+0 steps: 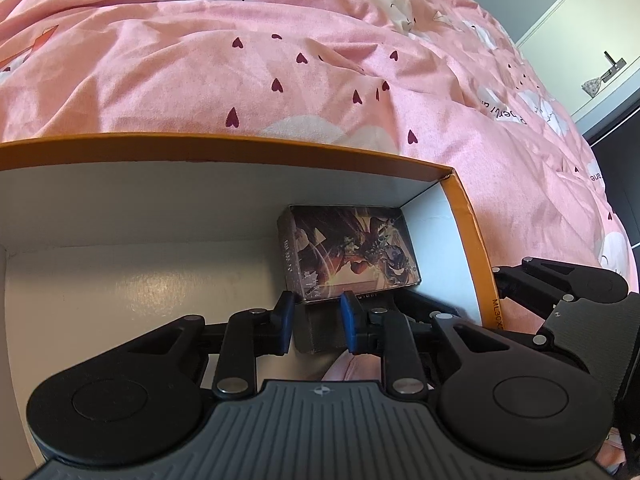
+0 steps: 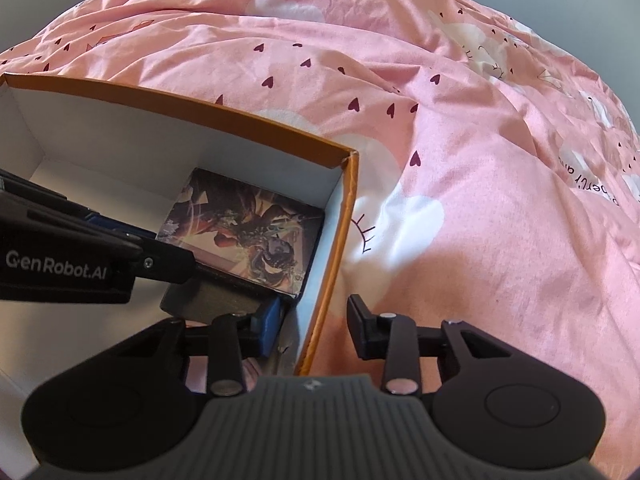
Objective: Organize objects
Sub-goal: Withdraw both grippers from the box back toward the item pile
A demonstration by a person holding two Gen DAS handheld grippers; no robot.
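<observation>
Progress looks partial to us: the small rectangular card box printed with dark fantasy artwork [image 1: 354, 252] lies flat inside the orange-rimmed cardboard box with white inner walls [image 1: 240, 150], tucked into its far right corner, and a second, plain grey box [image 1: 318, 332] sits just in front of it at the near edge. We see the left gripper [image 1: 316, 322] with its blue-padded fingers [image 1: 349, 320] close on either side of that grey box, though we cannot tell whether they are pressing it or merely flanking it. The right gripper [image 2: 312, 326] has its fingers spread, straddling the container's right wall, one finger inside and one outside over the pink heart-patterned bed sheet [image 2: 480, 200]. We judge the grey box is being settled or released, and nothing else to be sorted shows on the bedding. Room is tight on the right, where the two small boxes, the wall and both tools crowd together; the container's left half is open white floor, and the soft sheet may let the container shift.
</observation>
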